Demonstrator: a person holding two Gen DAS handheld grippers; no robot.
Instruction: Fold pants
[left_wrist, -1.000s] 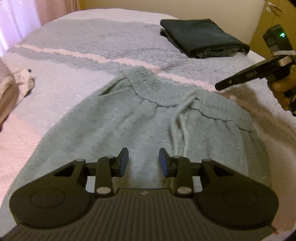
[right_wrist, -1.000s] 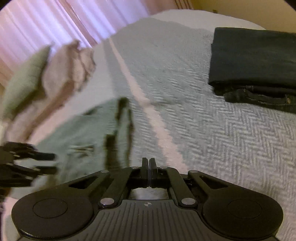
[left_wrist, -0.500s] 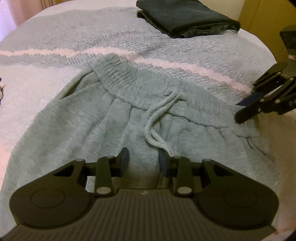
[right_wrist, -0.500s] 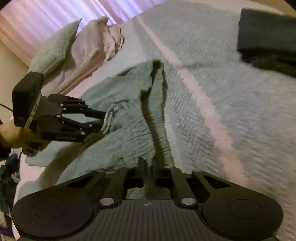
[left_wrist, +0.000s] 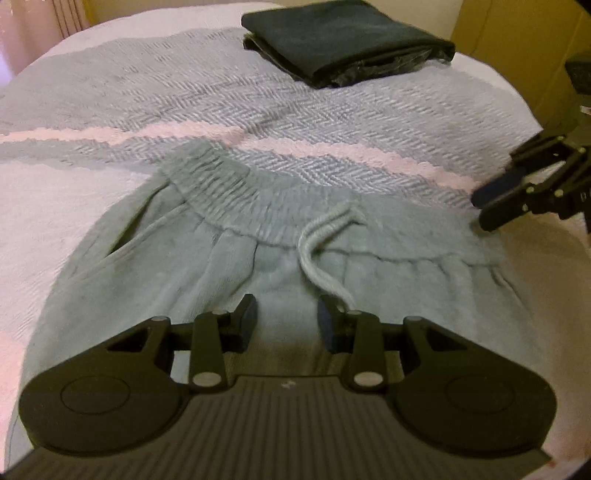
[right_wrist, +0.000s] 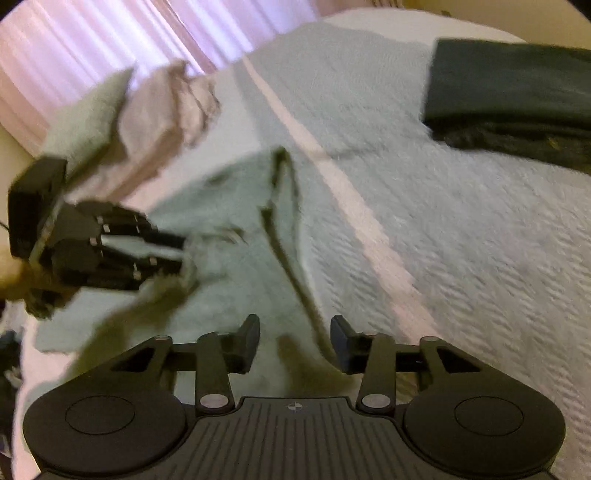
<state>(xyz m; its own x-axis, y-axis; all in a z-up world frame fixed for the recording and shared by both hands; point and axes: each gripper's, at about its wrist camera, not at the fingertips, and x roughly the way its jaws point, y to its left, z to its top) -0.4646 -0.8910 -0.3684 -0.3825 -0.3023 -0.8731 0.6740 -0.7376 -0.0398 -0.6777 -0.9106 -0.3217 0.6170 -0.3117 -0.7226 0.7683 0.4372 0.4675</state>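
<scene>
Laying out and squaring up looks like the step in hand — the grey-green pants (left_wrist: 236, 266) lie spread flat on the bed (left_wrist: 332, 122), no fold made yet. Directly under the left claw (left_wrist: 287, 317) is the upper front of the pants; its jaws stand part-open with nothing between them, and the drawstring (left_wrist: 321, 254) trails just ahead of its right finger. Beyond that runs the ribbed waistband (left_wrist: 229, 195). Off to the right of the left claw, the right claw (right_wrist: 295, 338) hovers at the waistband's far corner; its jaws have just been opening and now stand released, only loose cloth below them, nothing gripped. Farther still, past the pink stripe of the bedcover, a folded dark garment (left_wrist: 347, 40) sits well apart, and pillows (right_wrist: 147, 122) lie up by the curtain.

Next move, as I judge it — each claw needs to close on a waistband corner or side seam, so one half can be carried over the other
</scene>
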